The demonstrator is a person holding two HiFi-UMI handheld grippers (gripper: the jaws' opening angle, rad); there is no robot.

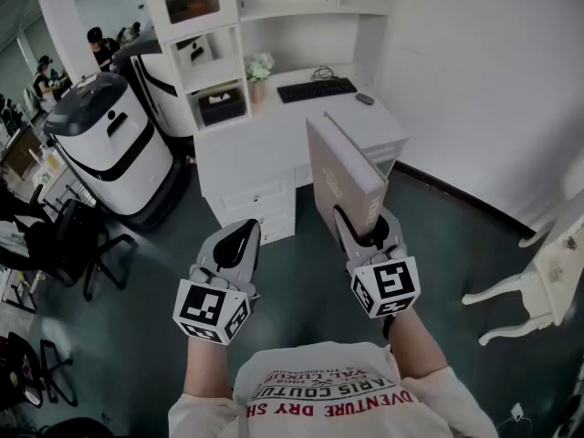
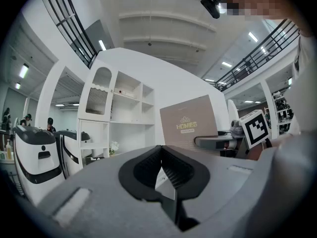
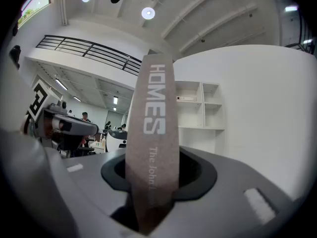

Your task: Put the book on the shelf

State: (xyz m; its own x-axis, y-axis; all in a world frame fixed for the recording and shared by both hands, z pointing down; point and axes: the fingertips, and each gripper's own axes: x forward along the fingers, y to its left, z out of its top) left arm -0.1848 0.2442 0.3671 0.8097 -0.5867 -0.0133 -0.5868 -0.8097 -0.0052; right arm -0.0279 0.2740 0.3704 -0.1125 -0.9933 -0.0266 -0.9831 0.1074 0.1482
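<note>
Clamped on the bottom end of a tan book, the right claw holds the volume upright, jaws part-way apart and pressing on its two covers. The right gripper view faces the spine, lettered "HOMES" in white, a detail no other camera catches. The left claw has its ridged pads drawn together at the tip with nothing between them. Its own view looks across at the book's front cover, which carries the same title under a small crest, with the right claw's marker cube just beside it. From the head view the two claws are raised side by side over the dark floor, the book standing in the air in front of a white worktop. Only that view shows the keyboard, mouse and flower pot lying there. The white shelf unit rises behind the worktop, well apart from the book, and appears in both gripper views as open white compartments.
</note>
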